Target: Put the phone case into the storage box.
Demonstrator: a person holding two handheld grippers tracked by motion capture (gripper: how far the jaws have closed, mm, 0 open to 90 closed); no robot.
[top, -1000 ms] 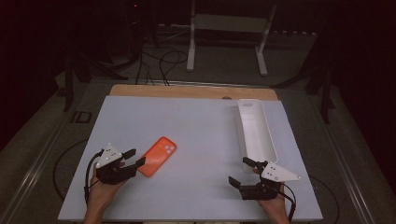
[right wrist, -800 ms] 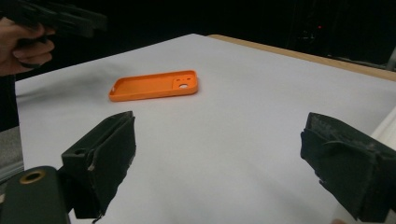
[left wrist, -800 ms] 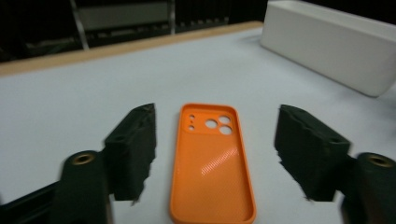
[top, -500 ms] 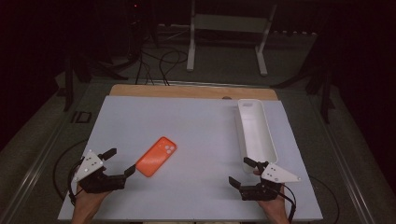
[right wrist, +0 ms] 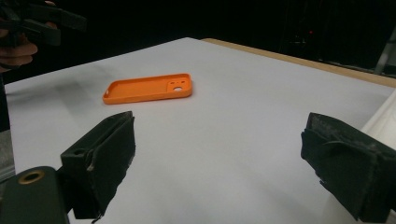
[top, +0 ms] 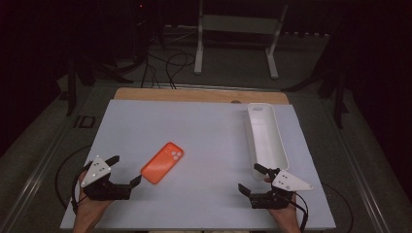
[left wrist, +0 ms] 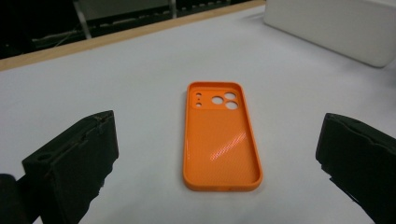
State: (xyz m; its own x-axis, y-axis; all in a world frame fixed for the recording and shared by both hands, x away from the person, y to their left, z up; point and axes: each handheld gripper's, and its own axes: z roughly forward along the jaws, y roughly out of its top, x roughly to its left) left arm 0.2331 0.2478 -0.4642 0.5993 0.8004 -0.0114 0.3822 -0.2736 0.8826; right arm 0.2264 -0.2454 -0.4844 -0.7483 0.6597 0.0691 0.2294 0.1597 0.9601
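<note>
Dark room; white surface [top: 204,126] lit. Orange phone case [top: 163,162] lies flat, hollow side up, apart from the white tray [top: 265,136]. Left gripper [top: 124,171] just beside it, jaws just opened wide, empty. Right gripper [top: 251,178] spread, empty. Advice: straddle the case's long edges squarely, lower until the jaws nearly touch the surface, close gently.

The orange phone case [top: 163,163] lies flat on the white table top, hollow side up, with its camera cut-outs at the far end. It sits askew, near end swung left and far end right, in the near-left part of the table, touching nothing.
</note>
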